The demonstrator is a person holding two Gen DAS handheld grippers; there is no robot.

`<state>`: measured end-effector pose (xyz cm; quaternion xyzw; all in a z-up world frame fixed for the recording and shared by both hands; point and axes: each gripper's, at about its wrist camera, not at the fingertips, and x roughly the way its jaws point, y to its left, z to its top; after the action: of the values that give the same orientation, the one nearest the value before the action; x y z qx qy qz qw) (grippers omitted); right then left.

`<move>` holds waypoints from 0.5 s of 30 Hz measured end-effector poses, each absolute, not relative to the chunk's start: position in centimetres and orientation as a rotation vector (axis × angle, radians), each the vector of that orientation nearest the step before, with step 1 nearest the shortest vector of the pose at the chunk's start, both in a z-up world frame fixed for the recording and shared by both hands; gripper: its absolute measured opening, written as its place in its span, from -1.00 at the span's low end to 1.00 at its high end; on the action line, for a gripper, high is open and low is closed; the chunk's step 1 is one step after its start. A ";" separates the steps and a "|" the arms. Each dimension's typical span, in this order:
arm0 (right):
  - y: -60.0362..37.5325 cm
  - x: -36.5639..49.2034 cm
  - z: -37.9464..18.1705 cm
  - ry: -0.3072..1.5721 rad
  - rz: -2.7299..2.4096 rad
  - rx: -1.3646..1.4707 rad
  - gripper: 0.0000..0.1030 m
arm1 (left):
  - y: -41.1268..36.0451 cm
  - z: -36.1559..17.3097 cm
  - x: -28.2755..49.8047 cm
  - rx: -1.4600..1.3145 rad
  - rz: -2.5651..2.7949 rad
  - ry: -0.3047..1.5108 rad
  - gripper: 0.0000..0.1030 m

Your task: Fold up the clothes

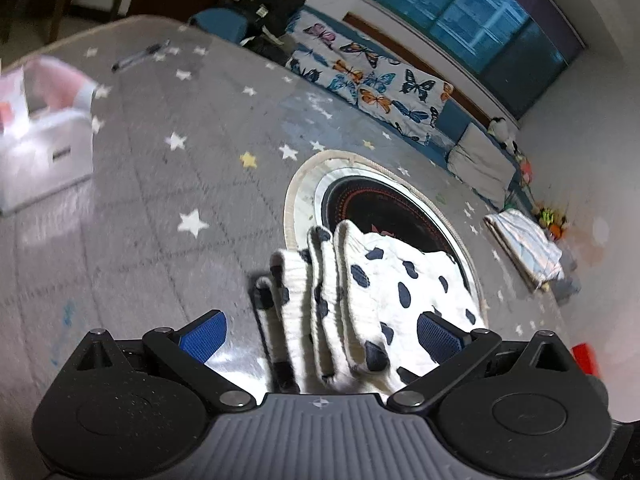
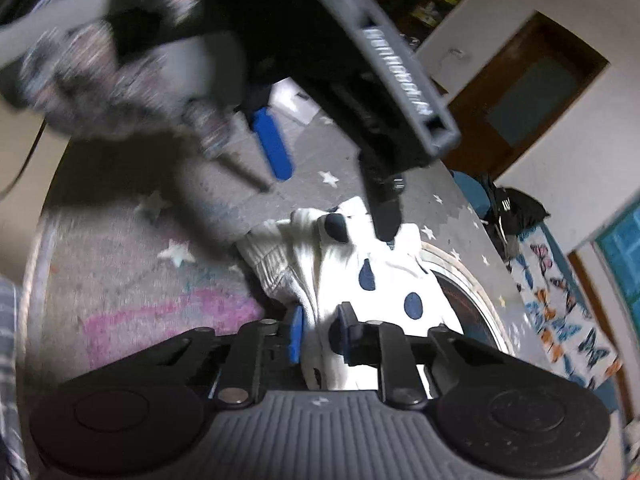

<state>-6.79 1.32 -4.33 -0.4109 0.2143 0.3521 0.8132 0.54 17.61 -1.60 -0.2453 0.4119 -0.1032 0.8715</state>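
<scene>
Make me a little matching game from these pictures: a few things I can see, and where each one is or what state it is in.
Things:
1. left gripper
2. right gripper
3. pen
4. butterfly blanket

States or places:
a. lying on the starry cloth
b. spread along the bench under the window
c. shut on the spotted garment
d. open

Pairs: 1-d, 2-c, 3-a, 4-b

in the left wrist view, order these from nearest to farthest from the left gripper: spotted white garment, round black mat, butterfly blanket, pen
1. Spotted white garment, lying between the open fingers of the left gripper.
2. Round black mat with pale rim, just beyond the garment.
3. Butterfly-print blanket and grey pen, both at the far edge; too close to rank.
</scene>
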 end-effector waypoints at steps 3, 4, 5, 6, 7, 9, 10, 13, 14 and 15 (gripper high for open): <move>0.6 -6.2 -3.5 0.478 0.750 -0.806 -0.77 | 17.6 -1.7 0.2 -0.549 -0.212 0.868 1.00; 0.3 -6.0 -3.2 0.485 0.750 -0.782 -0.78 | 17.7 -1.7 -0.1 -0.572 -0.218 0.867 1.00; 0.0 -5.9 -2.8 0.491 0.750 -0.759 -0.79 | 17.7 -1.7 -0.3 -0.593 -0.221 0.865 1.00; -0.3 -5.7 -2.5 0.498 0.750 -0.735 -0.79 | 17.8 -1.7 -0.6 -0.614 -0.225 0.864 1.00; -0.6 -5.5 -2.2 0.504 0.750 -0.712 -0.80 | 17.8 -1.8 -0.9 -0.637 -0.225 0.864 1.00; -1.0 -5.2 -1.7 0.512 0.749 -0.672 -0.81 | 17.9 -2.1 -1.5 -0.689 -0.226 0.869 1.00; -1.3 -5.1 -1.4 0.515 0.747 -0.655 -0.81 | 17.8 -2.3 -1.9 -0.721 -0.229 0.871 1.00; -1.8 -4.9 -1.0 0.517 0.742 -0.622 -0.82 | 17.3 -3.2 -2.5 -0.792 -0.229 0.884 1.00; -1.9 -4.9 -1.0 0.517 0.740 -0.615 -0.83 | 17.0 -3.6 -2.7 -0.817 -0.226 0.890 1.00; -1.9 -4.9 -0.9 0.517 0.738 -0.608 -0.83 | 16.8 -4.0 -2.9 -0.842 -0.224 0.897 1.00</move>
<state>-4.94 -1.92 -0.95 -0.2894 0.2460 0.3510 0.8559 -2.91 16.76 -4.04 -0.3940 0.4197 -0.1047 0.8109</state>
